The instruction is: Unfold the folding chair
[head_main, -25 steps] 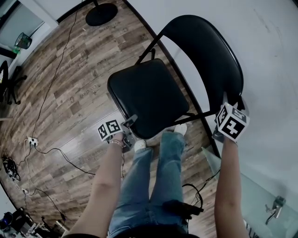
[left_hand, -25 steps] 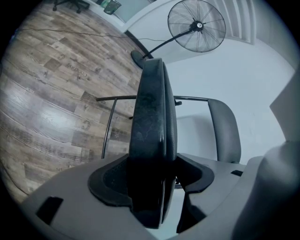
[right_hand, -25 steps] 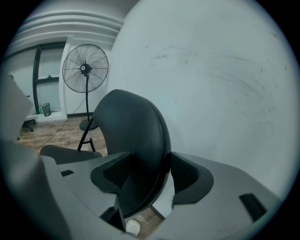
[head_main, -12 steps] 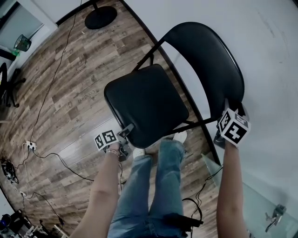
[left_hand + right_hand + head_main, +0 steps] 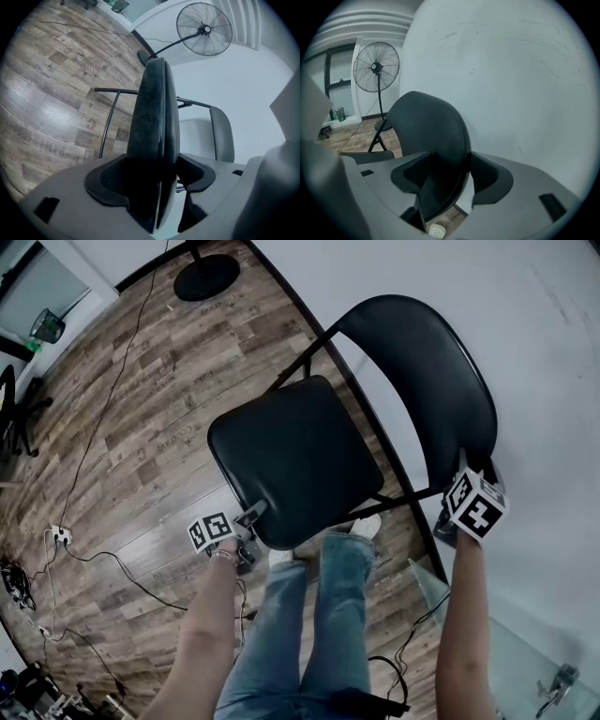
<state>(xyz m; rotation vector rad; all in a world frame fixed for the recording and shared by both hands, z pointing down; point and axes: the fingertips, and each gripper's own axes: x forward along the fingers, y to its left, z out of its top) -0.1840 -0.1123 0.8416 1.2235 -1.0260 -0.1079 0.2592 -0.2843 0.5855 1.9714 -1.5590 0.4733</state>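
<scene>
We hold the folding chair point(image 5: 314, 341) with 2 grippers. The left gripper point(image 5: 249, 517) clamps its jaws on the front edge of the seat point(image 5: 300, 456). The right gripper point(image 5: 462, 465) clamps the near edge of the backrest point(image 5: 422, 371). Compared with 1 second ago, both grippers sit lower and the seat has swung flatter, away from the backrest. The chair is over the wood floor point(image 5: 141, 409), beside the white wall point(image 5: 544, 352).

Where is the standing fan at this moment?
The standing fan is at the left of the right gripper view, behind the folding chair; the head view shows only its round base at the top edge.
</scene>
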